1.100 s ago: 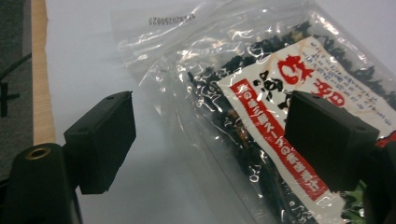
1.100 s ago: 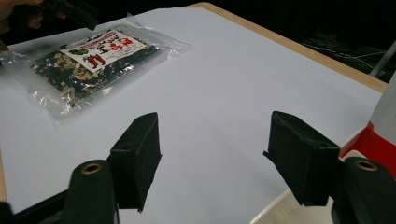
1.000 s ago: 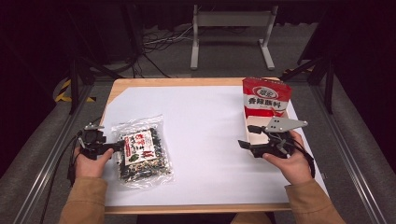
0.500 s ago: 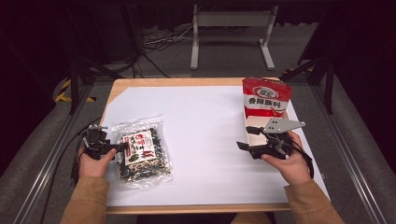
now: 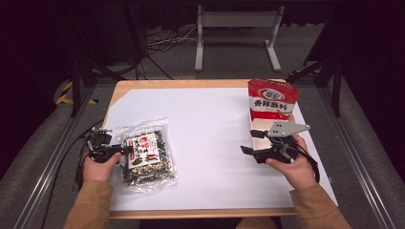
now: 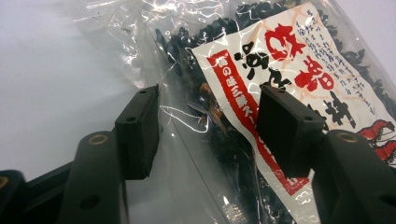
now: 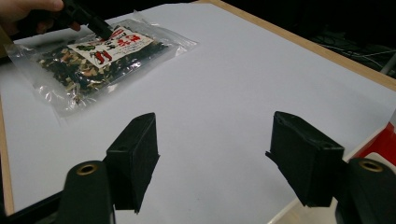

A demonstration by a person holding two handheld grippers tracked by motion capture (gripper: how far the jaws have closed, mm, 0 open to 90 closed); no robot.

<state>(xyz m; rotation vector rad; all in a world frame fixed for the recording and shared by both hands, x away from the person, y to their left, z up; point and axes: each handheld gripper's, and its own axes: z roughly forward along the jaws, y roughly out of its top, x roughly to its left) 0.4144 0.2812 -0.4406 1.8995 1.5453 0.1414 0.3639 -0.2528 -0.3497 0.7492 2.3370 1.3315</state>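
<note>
A clear bag of dark dried food with a white and red label lies flat at the table's left front. My left gripper lies level at the bag's left edge. In the left gripper view, the bag passes between the jaws of that gripper. The jaws have just been closing around it, and a gap still shows at the pads. My right gripper is held at the right front, open and empty. It points left toward the bag.
A red snack packet stands upright at the back right, in a shallow cardboard box just behind my right hand. White paper covers the wooden table. A metal stand and cables are on the floor beyond.
My left gripper has slid a little to the right onto the bag's edge, and its jaws have narrowed around it. The right hand has kept still.
</note>
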